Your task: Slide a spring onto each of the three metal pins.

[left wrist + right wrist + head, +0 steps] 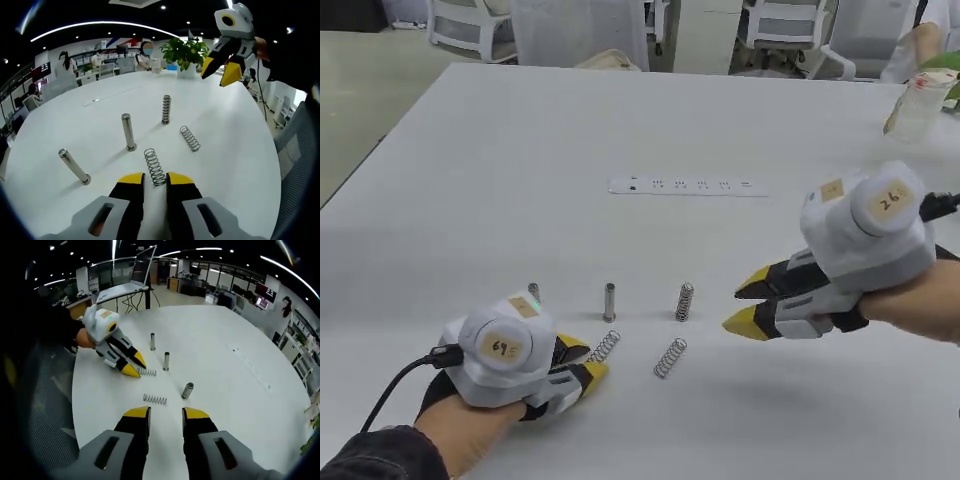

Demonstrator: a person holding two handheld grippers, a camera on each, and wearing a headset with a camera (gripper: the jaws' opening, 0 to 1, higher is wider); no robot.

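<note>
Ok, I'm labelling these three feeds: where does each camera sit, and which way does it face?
Head view: on the headset, looking forward and down at the table; left hand and right hand show, holding the left gripper and right gripper.
Left gripper view: on the left gripper, looking along its jaws past a loose spring to the pins; right gripper at upper right.
Right gripper view: on the right gripper, looking past its jaws towards the left gripper.
Shared: both gripper views see the pin wearing a spring.

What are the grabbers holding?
Right gripper: nothing. Left gripper has one end of a spring between its jaws; whether it's pinched, I can't tell.
</note>
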